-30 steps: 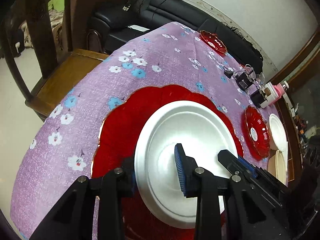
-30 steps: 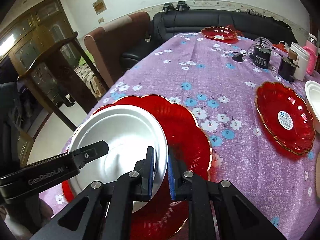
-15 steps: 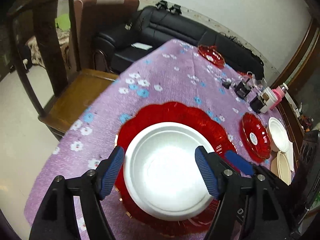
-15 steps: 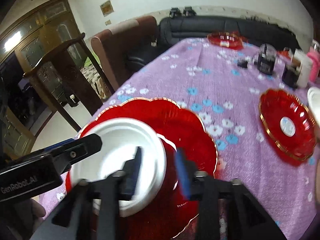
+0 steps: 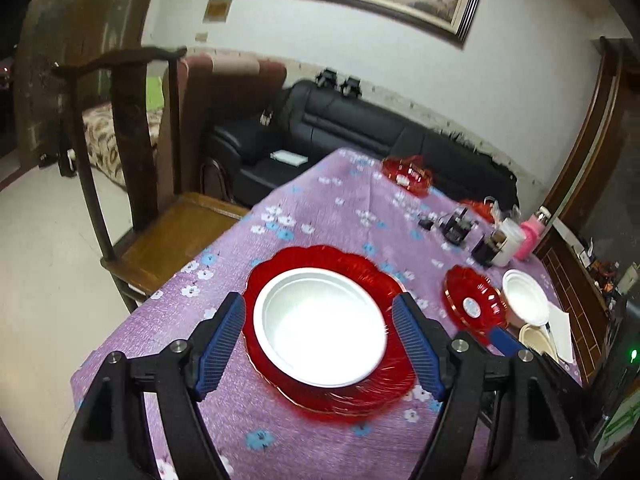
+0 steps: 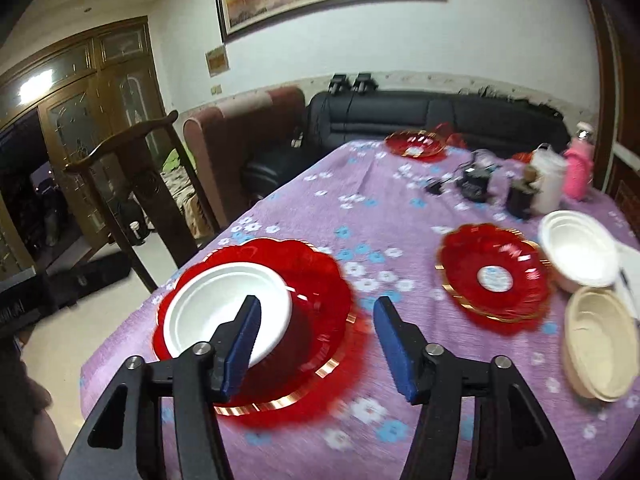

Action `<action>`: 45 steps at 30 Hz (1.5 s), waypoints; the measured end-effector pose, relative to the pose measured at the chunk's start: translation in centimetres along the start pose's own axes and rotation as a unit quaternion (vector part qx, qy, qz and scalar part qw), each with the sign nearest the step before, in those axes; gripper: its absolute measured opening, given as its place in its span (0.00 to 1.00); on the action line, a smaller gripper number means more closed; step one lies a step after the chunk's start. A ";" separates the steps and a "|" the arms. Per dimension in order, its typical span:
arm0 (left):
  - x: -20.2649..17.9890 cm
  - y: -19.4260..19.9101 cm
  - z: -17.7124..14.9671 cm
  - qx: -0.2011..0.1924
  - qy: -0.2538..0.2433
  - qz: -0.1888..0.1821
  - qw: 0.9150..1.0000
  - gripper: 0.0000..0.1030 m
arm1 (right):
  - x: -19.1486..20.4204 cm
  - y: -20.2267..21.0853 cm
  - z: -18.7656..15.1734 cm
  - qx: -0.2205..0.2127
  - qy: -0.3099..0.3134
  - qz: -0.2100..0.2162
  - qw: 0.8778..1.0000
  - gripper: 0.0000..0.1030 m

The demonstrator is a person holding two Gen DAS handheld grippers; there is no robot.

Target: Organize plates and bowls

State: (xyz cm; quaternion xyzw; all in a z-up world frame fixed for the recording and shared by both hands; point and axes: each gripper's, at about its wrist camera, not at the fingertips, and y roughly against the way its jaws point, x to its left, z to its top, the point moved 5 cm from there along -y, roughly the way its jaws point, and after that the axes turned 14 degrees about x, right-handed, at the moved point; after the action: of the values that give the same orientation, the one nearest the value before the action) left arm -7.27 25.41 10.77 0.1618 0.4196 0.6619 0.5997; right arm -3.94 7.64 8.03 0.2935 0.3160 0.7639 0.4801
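Observation:
A white plate lies flat on a large red scalloped plate near the table's front corner. My left gripper hovers above and behind the pair. Its jaws are opening, with nothing pressed between the pads. In the right wrist view the same white plate rests on the left part of the large red plate. My right gripper is lifted off them, its jaws opening and empty. A small red plate, a white bowl and a beige bowl sit to the right.
A wooden chair stands at the table's left edge, with a black sofa behind. Another red plate is at the far end. Dark gadgets, a white cup and a pink bottle crowd the back right.
Both grippers let go of the white plate's rim, opened wide and pulled back and up. The white plate stays on the large red plate.

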 end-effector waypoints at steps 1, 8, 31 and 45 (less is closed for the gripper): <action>-0.4 0.5 -0.2 -0.011 -0.001 0.003 1.000 0.75 | -0.7 0.6 -0.6 -0.001 0.000 -0.006 1.000 0.67; -4.6 3.2 -2.2 -0.083 -0.019 0.033 0.996 0.86 | -6.4 3.1 -3.0 -0.001 -0.032 -0.025 0.999 0.68; -16.7 -2.3 -7.7 0.004 -0.163 0.022 0.986 0.97 | -16.6 3.4 -9.2 -0.006 -0.136 -0.035 0.990 0.68; -16.1 -5.1 -7.7 0.036 -0.154 0.004 0.987 0.97 | -19.4 2.8 -10.4 -0.008 -0.212 -0.007 0.977 0.68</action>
State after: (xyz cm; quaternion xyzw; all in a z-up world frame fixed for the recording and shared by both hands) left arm -5.76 7.33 7.03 0.2852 0.3450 0.6159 0.6483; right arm -6.23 -13.21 0.85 0.4425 0.2030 0.6833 0.5441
